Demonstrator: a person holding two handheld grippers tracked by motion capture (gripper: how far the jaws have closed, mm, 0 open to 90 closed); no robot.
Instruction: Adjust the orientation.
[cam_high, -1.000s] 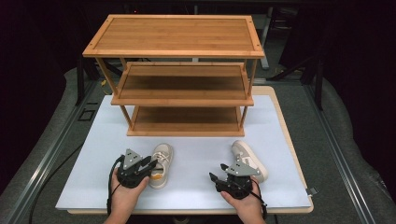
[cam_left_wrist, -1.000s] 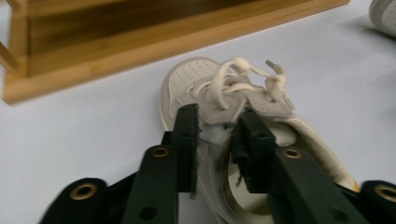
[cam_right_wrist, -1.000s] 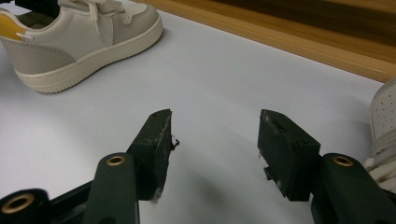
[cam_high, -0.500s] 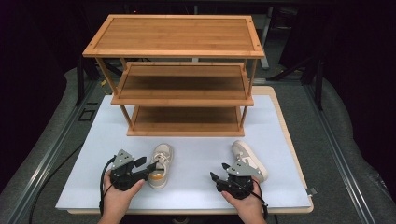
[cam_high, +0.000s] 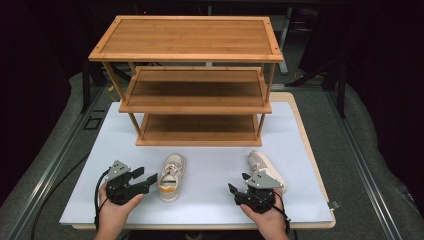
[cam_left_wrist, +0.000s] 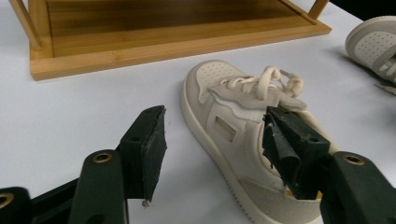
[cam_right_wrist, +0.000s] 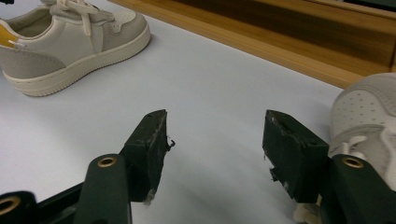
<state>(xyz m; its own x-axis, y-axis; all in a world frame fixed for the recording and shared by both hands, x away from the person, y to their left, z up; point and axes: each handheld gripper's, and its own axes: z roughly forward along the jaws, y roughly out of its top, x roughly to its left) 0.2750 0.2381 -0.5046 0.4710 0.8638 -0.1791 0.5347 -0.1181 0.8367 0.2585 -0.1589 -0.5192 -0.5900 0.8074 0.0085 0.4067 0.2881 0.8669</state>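
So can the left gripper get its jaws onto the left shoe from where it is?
Probably yes: the left gripper, jaws open after just widening, sits right beside the left shoe, and nothing lies between them on the white mat.

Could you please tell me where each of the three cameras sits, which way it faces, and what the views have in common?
High view: above the person's side, facing forward and down on the white table, the wooden rack, two shoes, both hands and grippers.
Left gripper view: on the left gripper, looking along its open jaws at the left shoe and the rack's base.
Right gripper view: on the right gripper, jaws open over bare table, the right shoe beside one jaw.
Shared: both gripper views show both shoes and the rack.
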